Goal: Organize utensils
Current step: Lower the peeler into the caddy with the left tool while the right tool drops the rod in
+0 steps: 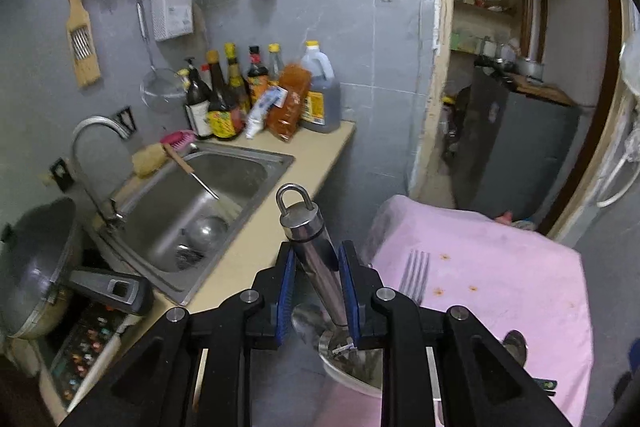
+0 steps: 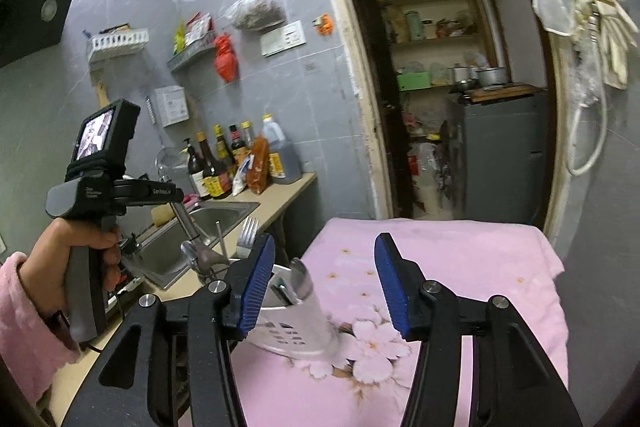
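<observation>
Step in hand: a steel utensil handle (image 1: pixel 310 251), thick and ending in a hanging loop, was pinched between the blue pads of the left gripper (image 1: pixel 318 291), its lower end already down in the utensil holder (image 2: pixel 298 327).
Left gripper: pressed on that handle from both sides, the handle tilted up and away toward the sink (image 1: pixel 208 203).
Right gripper: the right gripper (image 2: pixel 324 283) was spread wide with nothing between its pads, held over the pink cloth (image 2: pixel 460 267) just right of the holder.
Holder: a white slotted cup was seen standing on the pink flowered cloth, at its near left edge beside the counter (image 1: pixel 256 247).
Done so far: a fork (image 2: pixel 249 235), tines up, and a thin metal rod-like handle (image 2: pixel 219 239) were already stood in the holder; a spoon-like bowl (image 2: pixel 192 255) was also seen by its left rim, though that part was blurred.
Left to do: the looped handle was judged not yet released; one spoon (image 1: pixel 516 345) was still lying on the cloth at the near right.
Count, holders: one.
Count, forks: one.
Count, utensils in or entering the holder: probably four, the blur allowing no firmer figure.
Count, utensils loose on the cloth: one was shown.
Count, grippers: two, the left one held by a hand (image 2: pixel 76 251) in a pink sleeve.
Progress: judged well past halfway.
</observation>
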The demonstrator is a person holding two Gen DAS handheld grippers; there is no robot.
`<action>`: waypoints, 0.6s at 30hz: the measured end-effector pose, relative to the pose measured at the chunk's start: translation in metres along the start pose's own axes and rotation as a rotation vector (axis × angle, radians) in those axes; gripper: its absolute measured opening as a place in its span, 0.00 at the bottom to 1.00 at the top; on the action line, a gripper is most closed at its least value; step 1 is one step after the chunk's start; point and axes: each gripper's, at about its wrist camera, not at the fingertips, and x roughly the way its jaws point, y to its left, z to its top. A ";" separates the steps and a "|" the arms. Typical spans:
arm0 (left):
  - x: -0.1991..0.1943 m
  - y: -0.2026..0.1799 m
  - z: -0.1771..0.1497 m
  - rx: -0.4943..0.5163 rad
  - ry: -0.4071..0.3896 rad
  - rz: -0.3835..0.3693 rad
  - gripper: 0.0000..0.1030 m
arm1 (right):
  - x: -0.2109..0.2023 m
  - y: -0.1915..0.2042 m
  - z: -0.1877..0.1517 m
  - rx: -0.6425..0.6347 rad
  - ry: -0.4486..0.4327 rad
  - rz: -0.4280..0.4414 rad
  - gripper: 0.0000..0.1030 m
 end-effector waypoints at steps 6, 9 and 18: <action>0.003 -0.018 -0.001 0.005 0.041 0.039 0.20 | -0.016 -0.007 -0.002 0.000 -0.020 -0.007 0.46; 0.006 -0.020 -0.005 -0.001 0.051 0.018 0.20 | -0.025 -0.005 -0.005 -0.012 -0.017 -0.005 0.46; 0.001 0.000 -0.024 -0.051 0.033 -0.126 0.45 | -0.055 -0.004 -0.018 -0.019 -0.015 -0.065 0.52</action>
